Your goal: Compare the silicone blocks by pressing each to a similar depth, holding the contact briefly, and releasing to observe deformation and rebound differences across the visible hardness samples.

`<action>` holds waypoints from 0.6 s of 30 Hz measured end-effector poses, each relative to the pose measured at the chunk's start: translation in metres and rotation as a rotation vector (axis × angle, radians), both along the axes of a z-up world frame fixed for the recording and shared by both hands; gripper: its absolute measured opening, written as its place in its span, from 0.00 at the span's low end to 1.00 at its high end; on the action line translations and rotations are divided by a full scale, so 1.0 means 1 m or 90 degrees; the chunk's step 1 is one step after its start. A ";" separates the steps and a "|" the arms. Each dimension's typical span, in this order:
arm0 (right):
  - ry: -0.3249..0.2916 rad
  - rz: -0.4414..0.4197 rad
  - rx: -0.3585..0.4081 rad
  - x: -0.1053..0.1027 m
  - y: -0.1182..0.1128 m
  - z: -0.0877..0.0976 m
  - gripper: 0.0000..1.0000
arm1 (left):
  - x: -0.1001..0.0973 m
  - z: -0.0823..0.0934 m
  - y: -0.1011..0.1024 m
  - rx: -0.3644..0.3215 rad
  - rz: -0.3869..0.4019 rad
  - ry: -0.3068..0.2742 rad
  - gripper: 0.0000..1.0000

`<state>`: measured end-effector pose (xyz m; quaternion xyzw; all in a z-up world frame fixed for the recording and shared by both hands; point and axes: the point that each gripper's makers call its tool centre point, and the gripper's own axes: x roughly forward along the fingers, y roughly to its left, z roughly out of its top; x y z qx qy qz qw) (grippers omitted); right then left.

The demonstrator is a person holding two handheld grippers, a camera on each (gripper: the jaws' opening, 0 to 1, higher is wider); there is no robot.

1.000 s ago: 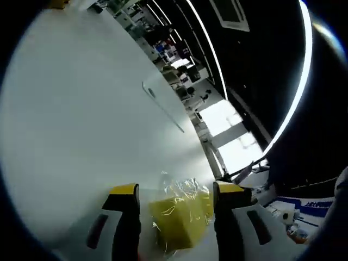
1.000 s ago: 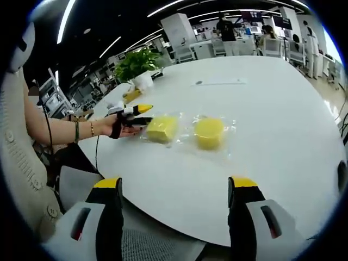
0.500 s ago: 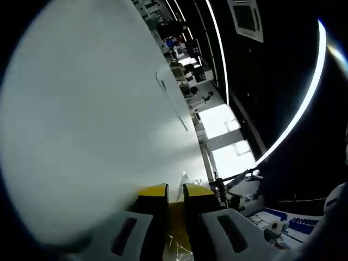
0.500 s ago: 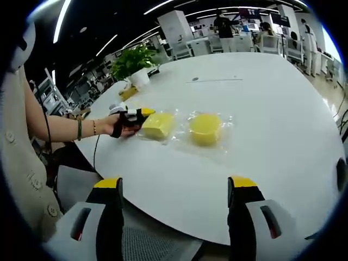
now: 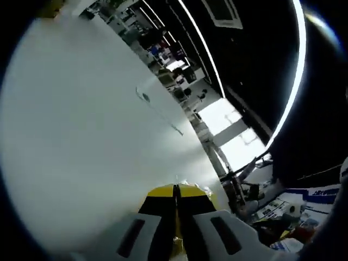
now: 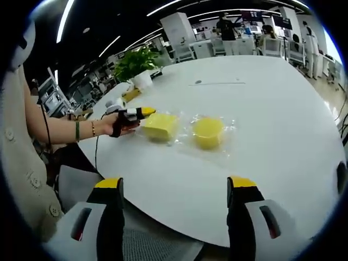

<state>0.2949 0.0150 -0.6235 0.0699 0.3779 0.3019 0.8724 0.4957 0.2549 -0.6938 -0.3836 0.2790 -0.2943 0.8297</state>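
Two yellow silicone blocks, each sealed in a clear plastic bag, are seen lying on a large white tabletop (image 6: 283, 125) in the right gripper view. The square block (image 6: 159, 126) lies towards the near edge of the tabletop on the person's side, and the round block (image 6: 208, 131) lies just beside it, apart from it, farther along towards the middle of the tabletop. The left gripper (image 6: 145, 111) is held in a gloved hand (image 6: 122, 124) at that edge, and its yellow-tipped jaws are brought together at the near end of the square block; whether the block itself is pinched or only its bag cannot be told. In the left gripper view the same left gripper (image 5: 175, 188) is shown with its two jaws pressed together, almost no gap being left between them, and only a sliver of yellow is visible just past the tips, so what is caught there cannot be made out. The right gripper (image 6: 174, 182) is held back off the near edge of the tabletop, well apart from both blocks, with its jaws spread wide and nothing between them. A potted plant (image 6: 137, 66) is set near the far left edge of the tabletop.
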 end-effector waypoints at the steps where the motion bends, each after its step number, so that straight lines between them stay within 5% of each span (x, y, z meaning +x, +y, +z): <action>1: -0.004 0.003 0.002 -0.001 0.002 0.002 0.72 | -0.002 0.007 -0.001 0.006 0.005 -0.009 0.00; 7: -0.027 0.013 0.015 -0.004 0.007 0.010 0.71 | -0.019 0.051 -0.016 0.096 -0.004 -0.078 0.00; 12: -0.044 0.024 0.027 -0.007 0.010 0.018 0.71 | -0.032 0.078 -0.031 0.221 -0.043 -0.167 0.00; 18: -0.073 0.035 0.033 -0.010 0.009 0.031 0.72 | -0.042 0.101 -0.052 0.282 -0.073 -0.225 0.00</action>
